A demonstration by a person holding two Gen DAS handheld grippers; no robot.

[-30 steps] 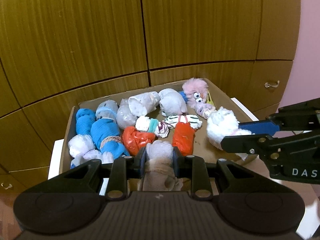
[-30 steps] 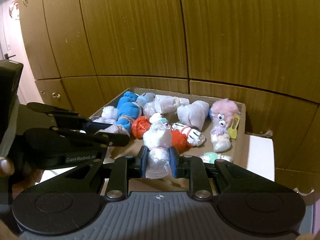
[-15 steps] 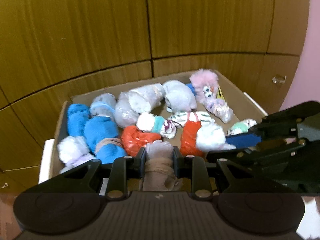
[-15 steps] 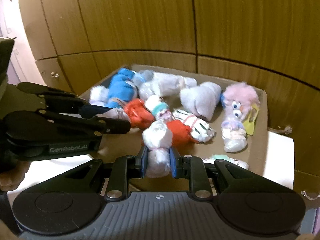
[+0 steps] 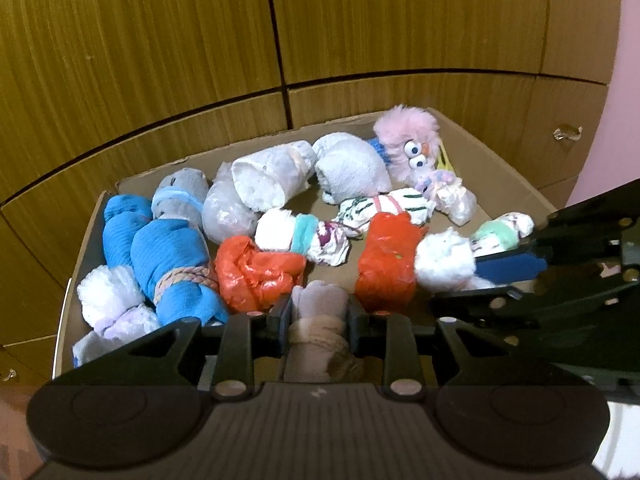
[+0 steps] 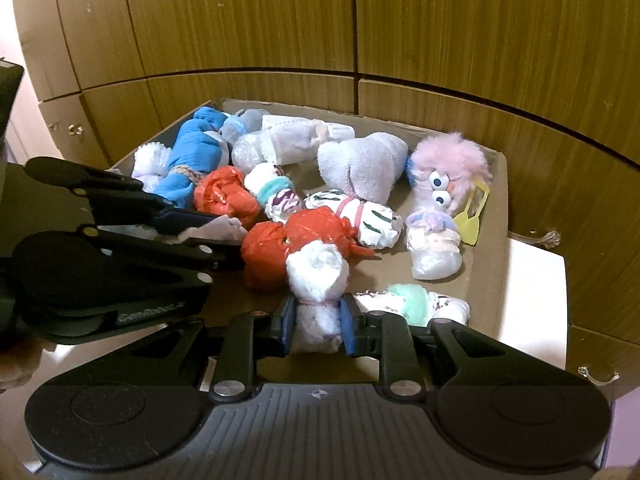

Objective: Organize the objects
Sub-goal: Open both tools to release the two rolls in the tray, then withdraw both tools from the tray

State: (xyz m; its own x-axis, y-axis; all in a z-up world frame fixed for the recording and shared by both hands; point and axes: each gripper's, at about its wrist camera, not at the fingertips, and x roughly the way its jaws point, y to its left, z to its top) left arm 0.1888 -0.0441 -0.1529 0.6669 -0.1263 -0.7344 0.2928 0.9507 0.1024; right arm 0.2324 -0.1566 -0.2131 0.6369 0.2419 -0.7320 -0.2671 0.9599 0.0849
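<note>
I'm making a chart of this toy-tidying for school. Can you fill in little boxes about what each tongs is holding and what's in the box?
left tongs: shut on a beige-grey rolled sock bundle
right tongs: shut on a fluffy white rolled sock bundle
container: brown cardboard box, open on top
inside: blue rolled sock, two orange plastic-wrapped bundles, pink furry toy with googly eyes
both tongs: over the box's near edge
backdrop: wooden cabinet doors

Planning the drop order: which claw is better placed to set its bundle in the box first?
Probably the right claw: its white bundle hangs over bare box floor. The left claw, holding the beige bundle, sits at the near edge.
</note>
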